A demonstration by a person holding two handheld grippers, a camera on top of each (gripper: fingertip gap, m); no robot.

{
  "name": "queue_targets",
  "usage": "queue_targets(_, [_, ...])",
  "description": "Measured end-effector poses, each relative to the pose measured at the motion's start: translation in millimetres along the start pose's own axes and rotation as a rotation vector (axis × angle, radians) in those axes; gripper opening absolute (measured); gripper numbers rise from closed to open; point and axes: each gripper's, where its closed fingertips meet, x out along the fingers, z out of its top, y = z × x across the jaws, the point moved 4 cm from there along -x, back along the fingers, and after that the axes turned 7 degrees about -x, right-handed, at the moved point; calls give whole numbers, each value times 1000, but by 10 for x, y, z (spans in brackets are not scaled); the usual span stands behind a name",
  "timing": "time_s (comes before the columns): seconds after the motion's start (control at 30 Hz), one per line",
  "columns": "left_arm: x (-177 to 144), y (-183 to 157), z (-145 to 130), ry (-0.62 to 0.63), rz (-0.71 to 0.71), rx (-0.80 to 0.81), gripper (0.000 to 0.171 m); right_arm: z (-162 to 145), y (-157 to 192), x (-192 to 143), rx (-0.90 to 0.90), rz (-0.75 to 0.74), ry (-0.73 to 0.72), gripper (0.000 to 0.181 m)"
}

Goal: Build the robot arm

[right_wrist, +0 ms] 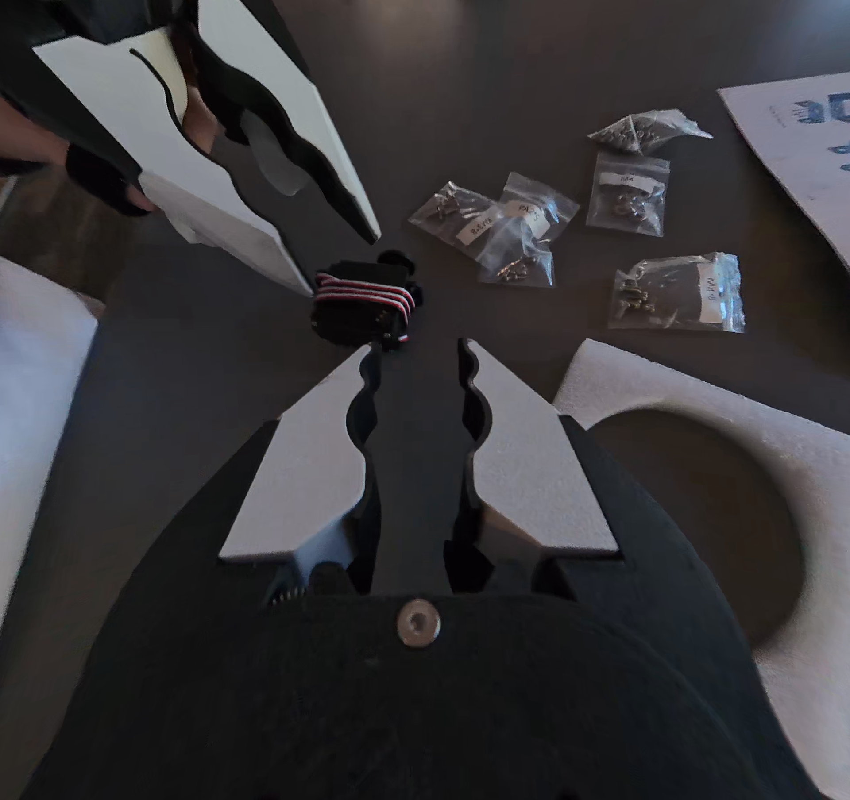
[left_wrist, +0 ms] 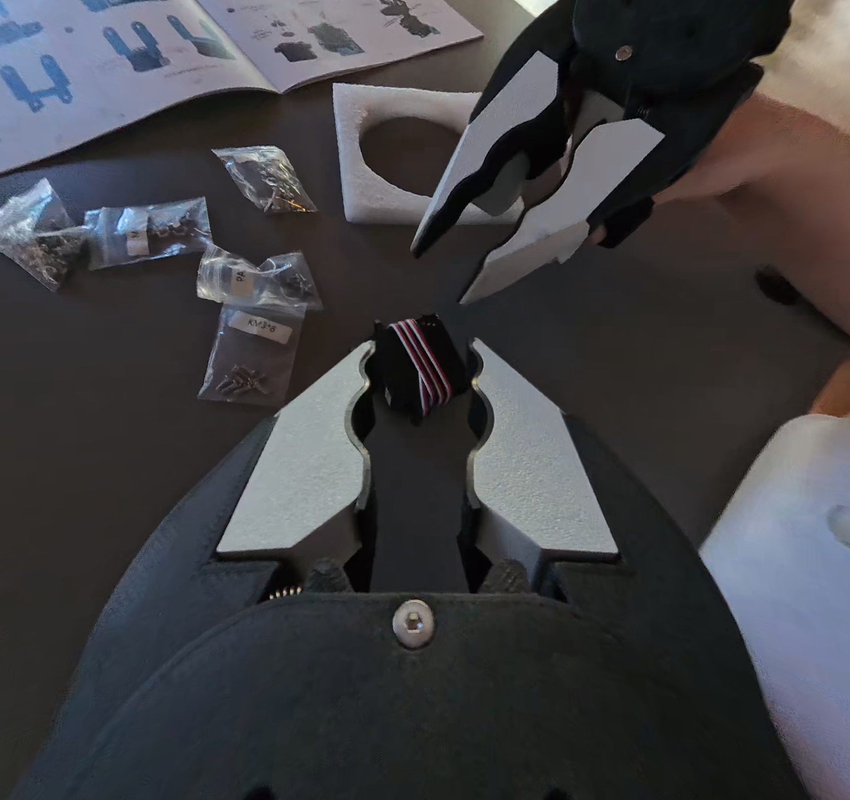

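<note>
A small black servo (left_wrist: 404, 359) with a red, white and black cable wound round it lies on the dark table (left_wrist: 598, 364). My left gripper (left_wrist: 423, 343) is open, and its fingertips reach the servo from either side, which shows in the gap between them. In the right wrist view the left gripper (right_wrist: 342, 265) comes in from the upper left, with one tip at the cable end of the servo (right_wrist: 363, 300). My right gripper (right_wrist: 416, 345) is open and empty, its tips just short of the servo. It also shows in the left wrist view (left_wrist: 439, 277), above and beyond the servo.
Several small plastic bags of screws (left_wrist: 250, 355) (right_wrist: 519, 226) lie left of the servo. A white foam square with a round hole (left_wrist: 354, 157) (right_wrist: 598, 387) lies behind the right gripper. An open booklet (left_wrist: 138, 42) lies at the far left. A white object (left_wrist: 782, 548) sits at the right edge. Tip to tip, the grippers are about 5 cm apart.
</note>
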Motion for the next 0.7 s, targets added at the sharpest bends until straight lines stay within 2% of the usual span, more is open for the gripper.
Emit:
queue_targets(0.07, [73, 15, -17, 32, 42, 38, 37, -48, -7, 25, -48, -20, 60, 34])
queue_targets(0.17, [146, -3, -23, 50, 63, 79, 34, -93, -49, 45, -169, -149, 190, 22])
queue_targets(0.3, [196, 28, -26, 75, 68, 127, 23, -80, -35, 83, -225, -240, 277, 15])
queue_targets(0.6, [202, 56, -10, 123, -7, 165, 20, -131, -11, 92, -219, -254, 314, 15])
queue_targets(0.7, [205, 77, -4, 133, -79, 193, 20, -147, -9, 82, -219, -248, 314, 16])
